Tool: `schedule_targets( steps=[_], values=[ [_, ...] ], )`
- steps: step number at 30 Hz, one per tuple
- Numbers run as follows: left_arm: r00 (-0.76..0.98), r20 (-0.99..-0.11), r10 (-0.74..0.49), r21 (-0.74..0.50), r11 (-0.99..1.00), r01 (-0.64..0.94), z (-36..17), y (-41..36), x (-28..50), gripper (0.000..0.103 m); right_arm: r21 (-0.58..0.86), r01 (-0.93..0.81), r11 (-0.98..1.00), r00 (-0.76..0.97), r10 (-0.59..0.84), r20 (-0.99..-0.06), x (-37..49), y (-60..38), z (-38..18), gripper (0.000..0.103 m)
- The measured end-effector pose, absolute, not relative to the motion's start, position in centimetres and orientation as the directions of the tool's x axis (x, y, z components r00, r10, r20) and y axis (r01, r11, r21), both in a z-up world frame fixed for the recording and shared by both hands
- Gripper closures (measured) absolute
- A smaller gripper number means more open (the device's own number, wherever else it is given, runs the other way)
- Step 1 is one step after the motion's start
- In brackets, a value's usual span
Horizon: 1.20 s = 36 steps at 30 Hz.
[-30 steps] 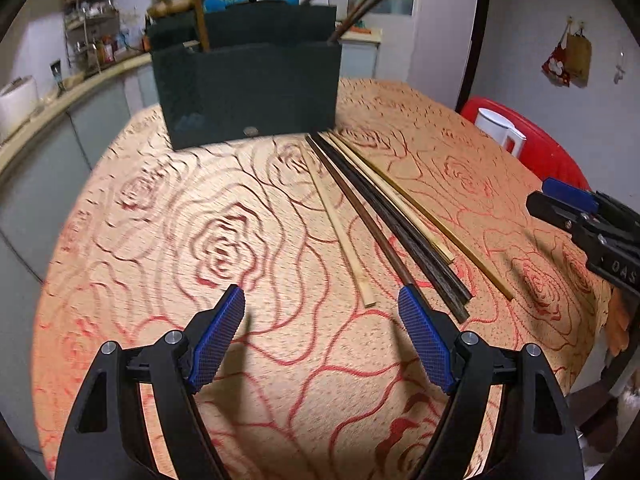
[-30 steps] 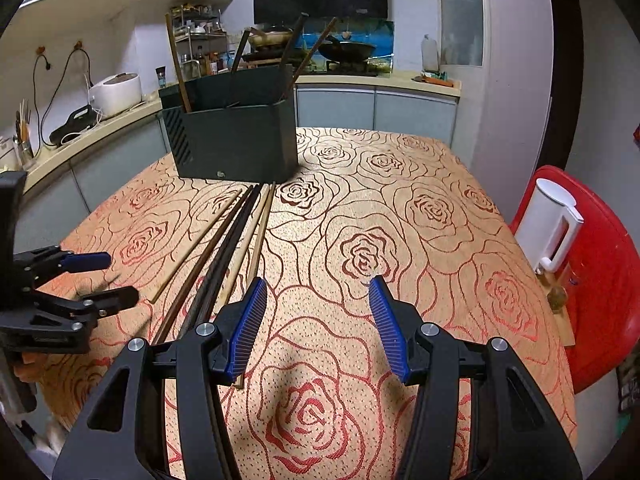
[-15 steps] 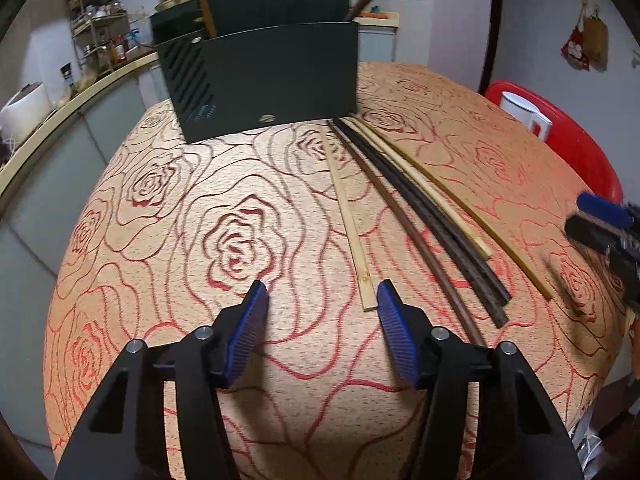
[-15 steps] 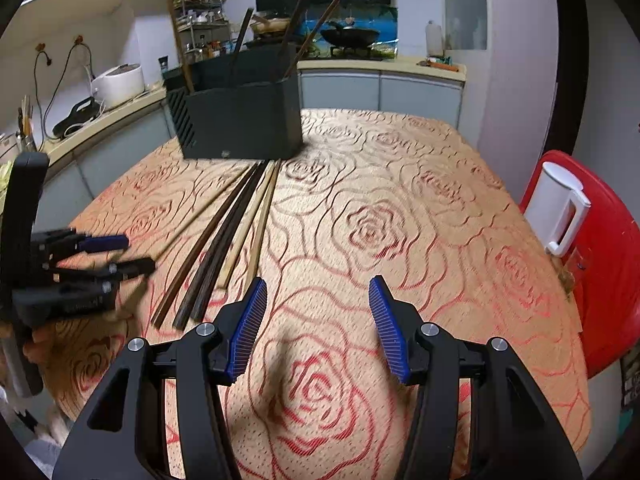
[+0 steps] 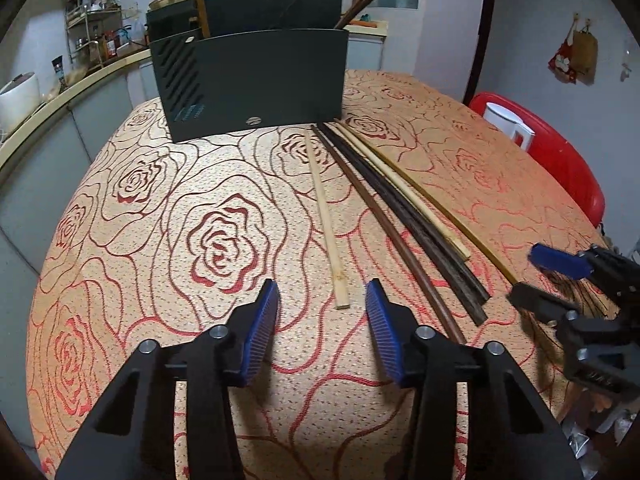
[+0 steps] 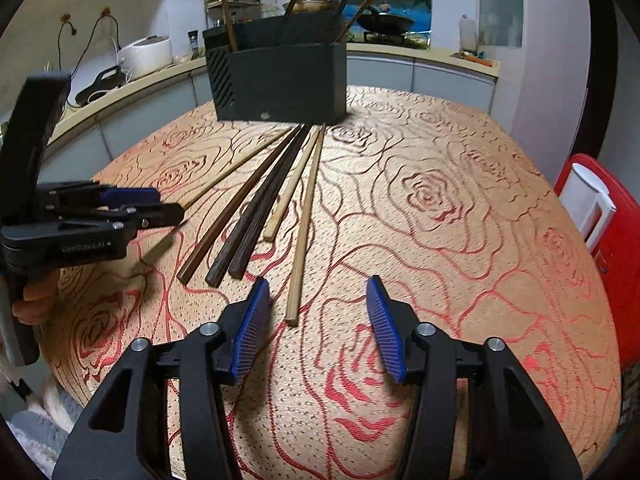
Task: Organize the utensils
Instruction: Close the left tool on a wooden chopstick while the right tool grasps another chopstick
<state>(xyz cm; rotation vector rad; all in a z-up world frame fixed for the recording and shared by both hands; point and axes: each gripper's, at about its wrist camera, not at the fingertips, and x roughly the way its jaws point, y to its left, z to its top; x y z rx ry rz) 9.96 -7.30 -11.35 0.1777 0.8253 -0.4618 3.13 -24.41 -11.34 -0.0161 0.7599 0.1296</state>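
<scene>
Lengthwise, six chopsticks (image 5: 384,184) fan out from the holder (image 5: 256,84), tips hidden behind it; left gripper (image 5: 323,312) closing, right gripper (image 6: 316,308) half-open, both empty.

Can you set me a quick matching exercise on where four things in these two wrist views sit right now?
Things:
1. dark utensil holder
2. pale bamboo chopstick
3. white jug
4. pair of dark chopsticks

Places:
A. on the red chair, off the table
B. lying alone, its near end ahead of the open left gripper
C. standing at the table's far end, sticks leaning in it
D. side by side in the middle of the row on the rose tablecloth

Pairs: 1-C, 2-B, 3-A, 4-D
</scene>
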Motion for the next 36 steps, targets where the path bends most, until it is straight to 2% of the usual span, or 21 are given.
schedule_targets(
  steps=[4, 7, 10, 18, 24, 36],
  values=[
    [0.587, -0.740, -0.327, -0.020, 0.884, 0.467, -11.3, -7.7, 10.0, 0.077, 0.016, -0.143, 0.990, 0.733, 0.116, -0.671, 3.1, -23.9, -11.4, 0.063],
    [0.588, -0.740, -0.327, -0.018, 0.884, 0.468, -11.3, -7.8, 10.1, 0.084, 0.017, -0.143, 0.990, 0.736, 0.118, -0.667, 3.1, -23.9, -11.5, 0.071],
    [0.587, -0.739, -0.329, -0.015, 0.880, 0.474, -11.4, -7.9, 10.0, 0.095, 0.022, -0.144, 0.989, 0.736, 0.122, -0.666, 3.3, -24.1, -11.5, 0.083],
    [0.593, -0.738, -0.323, -0.011, 0.883, 0.468, -11.1, -7.6, 10.1, 0.095, 0.029, -0.134, 0.991, 0.730, 0.118, -0.673, 3.5, -24.4, -11.4, 0.096],
    [0.641, -0.696, -0.325, 0.000, 0.892, 0.452, -8.6, -5.9, 9.3, 0.096, 0.064, -0.119, 0.991, 0.731, 0.131, -0.670, 3.2, -25.2, -10.4, 0.096],
    [0.764, -0.567, -0.309, 0.042, 0.915, 0.401, -1.2, -2.0, 7.9, 0.096, 0.094, -0.103, 0.990, 0.843, 0.137, -0.519, 2.3, -27.2, -2.9, 0.096]
  ],
)
